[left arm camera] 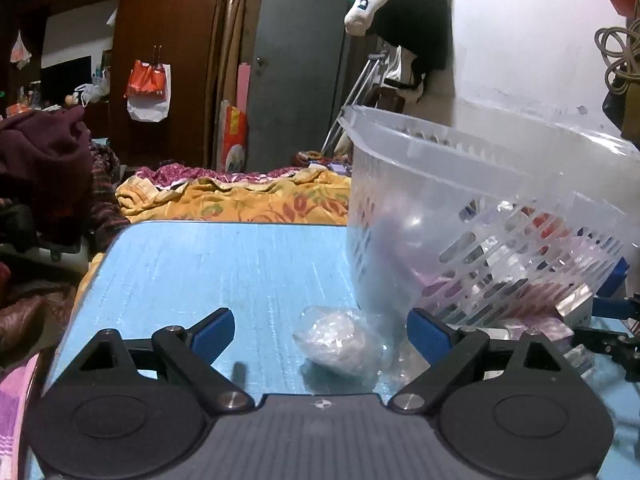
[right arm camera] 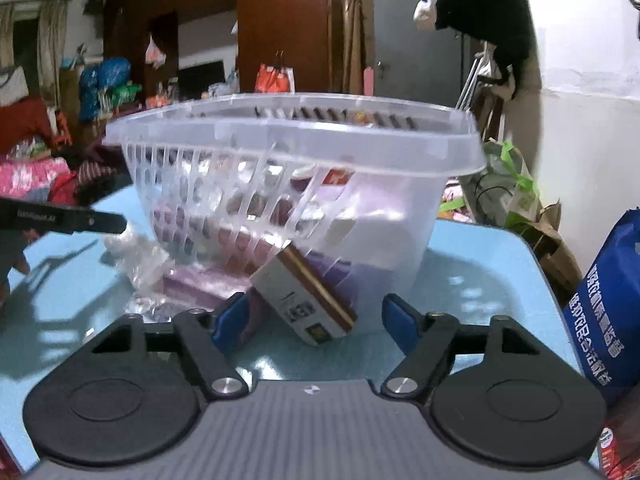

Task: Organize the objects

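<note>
1. Cluttered bedroom bkgd: wardrobe, grey door, heaped bedding w/ orange floral cover behind a light-blue table [left arm camera: 224, 264].

2. On the table stands a clear slotted plastic basket [right arm camera: 280, 184], tipped a bit in both views. It already holds stuff: purple packets plus something red seen through the slots (can't ID them further).

3. Left gripper [left arm camera: 320, 332]: fingers spread wide, nothing pinched. A small crumpled clear plastic bag [left arm camera: 340, 344] w/ whitish contents lies on the table right btwn its blue pads, closer to the right-hand pad, just in front of the basket wall.

4. Right gripper [right arm camera: 310, 318]: also spread, holding nothing. A small grey/white box w/ gold edge [right arm camera: 308, 296] sits btwn its fingers, leaning tilted against the basket's base. Its long axis runs diagonally, from upper-left near the basket down-right toward the gripper, so it's not square to the fingers.

5. Key relation: each item lies dead ahead of its own gripper, basket just beyond. The right one is nearer the box, the left nearer the bag. The left unit's dark finger [right arm camera: 64, 220] shows at the left edge of the right view, well apart from the box.

6. Judgement: pickup stage, neither item grasped yet. Closing on the box prob needs a slight wrist twist to match that diagonal. The bag is soft, so it should squash and could slip.

7. Blue printed bag [right arm camera: 604, 312] stands at the table's right edge, not involved rn.
</note>
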The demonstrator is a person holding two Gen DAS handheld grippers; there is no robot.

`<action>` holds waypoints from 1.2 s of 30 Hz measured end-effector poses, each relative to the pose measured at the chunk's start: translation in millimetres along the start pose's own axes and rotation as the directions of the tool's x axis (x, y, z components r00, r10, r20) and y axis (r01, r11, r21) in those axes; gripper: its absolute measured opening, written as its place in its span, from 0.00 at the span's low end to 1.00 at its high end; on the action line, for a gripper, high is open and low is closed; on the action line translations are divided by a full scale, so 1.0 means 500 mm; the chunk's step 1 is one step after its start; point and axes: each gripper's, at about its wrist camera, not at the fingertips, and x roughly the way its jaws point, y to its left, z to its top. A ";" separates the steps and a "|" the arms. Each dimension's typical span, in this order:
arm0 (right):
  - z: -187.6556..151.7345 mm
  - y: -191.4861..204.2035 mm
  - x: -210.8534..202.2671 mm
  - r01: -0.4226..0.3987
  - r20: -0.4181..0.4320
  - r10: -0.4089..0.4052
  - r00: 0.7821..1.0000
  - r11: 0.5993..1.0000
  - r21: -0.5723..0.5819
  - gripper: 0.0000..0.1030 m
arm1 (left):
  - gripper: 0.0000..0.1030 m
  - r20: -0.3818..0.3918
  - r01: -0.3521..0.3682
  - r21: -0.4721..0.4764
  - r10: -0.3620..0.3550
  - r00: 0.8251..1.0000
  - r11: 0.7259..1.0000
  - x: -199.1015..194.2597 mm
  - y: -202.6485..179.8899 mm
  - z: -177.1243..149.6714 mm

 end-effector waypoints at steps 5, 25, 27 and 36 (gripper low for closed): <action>-0.017 0.003 0.013 -0.010 -0.053 0.007 0.999 0.999 -0.050 0.28 | 0.92 -0.019 -0.011 0.029 0.012 1.000 1.000 0.004 -0.016 -0.001; -0.046 0.018 -0.040 -0.076 -0.010 0.076 0.997 0.995 -0.061 0.38 | 0.72 -0.046 -0.008 -0.101 0.003 0.999 0.995 0.014 0.012 0.001; -0.039 0.018 -0.030 -0.066 -0.012 0.066 0.998 0.996 -0.056 0.38 | 0.74 -0.055 -0.008 -0.094 0.003 0.998 0.996 0.026 0.009 0.004; -0.015 0.010 0.015 -0.029 -0.057 0.025 0.998 0.998 -0.059 0.45 | 0.61 -0.063 -0.024 -0.069 0.020 0.998 0.997 0.037 -0.002 0.008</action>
